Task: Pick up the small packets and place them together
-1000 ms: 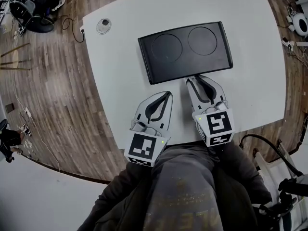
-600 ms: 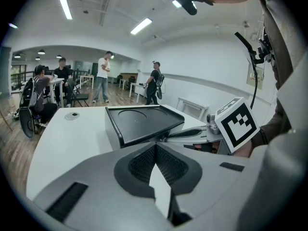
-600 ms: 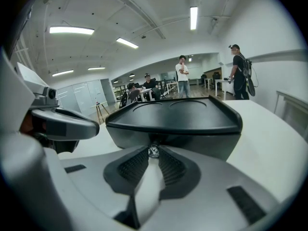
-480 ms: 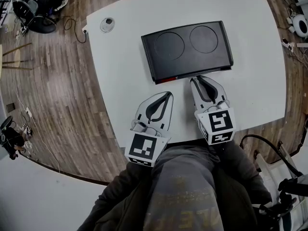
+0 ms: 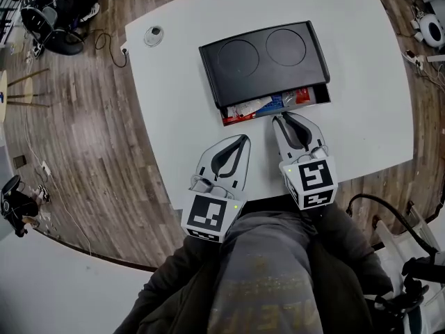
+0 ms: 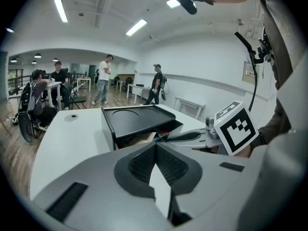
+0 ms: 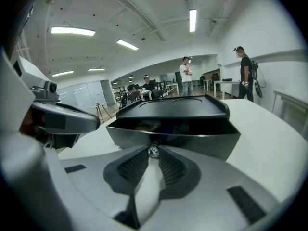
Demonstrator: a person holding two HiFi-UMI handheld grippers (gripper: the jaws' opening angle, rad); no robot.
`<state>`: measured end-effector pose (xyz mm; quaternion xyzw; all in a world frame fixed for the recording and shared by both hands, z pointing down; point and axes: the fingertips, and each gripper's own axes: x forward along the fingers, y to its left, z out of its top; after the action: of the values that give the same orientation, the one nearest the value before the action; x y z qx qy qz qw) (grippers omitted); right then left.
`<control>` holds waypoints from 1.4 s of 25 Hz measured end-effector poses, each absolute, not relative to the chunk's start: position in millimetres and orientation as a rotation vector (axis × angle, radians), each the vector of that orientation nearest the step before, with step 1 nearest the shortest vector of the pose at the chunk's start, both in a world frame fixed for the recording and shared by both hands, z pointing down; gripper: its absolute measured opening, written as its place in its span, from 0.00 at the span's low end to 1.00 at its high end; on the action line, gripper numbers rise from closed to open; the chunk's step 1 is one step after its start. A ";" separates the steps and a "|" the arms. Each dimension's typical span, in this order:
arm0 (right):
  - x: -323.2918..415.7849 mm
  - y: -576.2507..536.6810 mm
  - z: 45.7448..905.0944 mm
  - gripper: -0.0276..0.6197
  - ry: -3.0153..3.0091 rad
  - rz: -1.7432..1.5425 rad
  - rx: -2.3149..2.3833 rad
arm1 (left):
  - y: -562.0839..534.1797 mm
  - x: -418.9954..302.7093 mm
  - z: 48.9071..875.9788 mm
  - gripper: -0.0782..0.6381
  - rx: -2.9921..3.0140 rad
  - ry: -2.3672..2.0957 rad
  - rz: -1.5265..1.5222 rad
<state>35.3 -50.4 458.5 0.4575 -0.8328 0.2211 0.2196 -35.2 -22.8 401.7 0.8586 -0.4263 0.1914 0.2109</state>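
Note:
A black box [image 5: 264, 58] with two round hollows in its top stands on the white table [image 5: 361, 82]. Its drawer [image 5: 320, 97] is pulled out toward me, and small packets lie inside: white and blue ones [image 5: 254, 107] and a red one [image 5: 301, 96]. My right gripper [image 5: 284, 119] is at the drawer's front, shut on the small metal knob [image 7: 153, 151]. In the right gripper view the drawer front [image 7: 192, 139] fills the middle. My left gripper [image 5: 241, 139] rests on the table left of the right one, shut and empty, pointing at the box [image 6: 137, 117].
A round grey cap [image 5: 154, 34] sits in the table near its far left corner. The table's near edge runs just under both grippers, above my lap. Several people [image 6: 103, 78] stand and sit far off in the room, over a wooden floor [image 5: 69, 138].
The drawer has slid out of the box toward me with the right gripper at its front, so the packets inside now show. The left gripper has stayed put.

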 end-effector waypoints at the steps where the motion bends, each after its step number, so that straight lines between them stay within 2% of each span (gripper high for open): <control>1: 35.4 -47.9 458.9 0.15 -2.304 0.611 1.266 | -21.0 -35.5 401.2 0.10 2.388 -1.186 0.534; 35: 37.4 11.6 462.0 0.15 -2.306 0.618 1.317 | 36.0 -38.1 390.1 0.10 2.458 -1.174 0.579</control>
<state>37.4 11.6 462.0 0.4728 -0.8276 0.2219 0.2059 -38.1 36.0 390.1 0.8686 -0.4148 0.2045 0.1776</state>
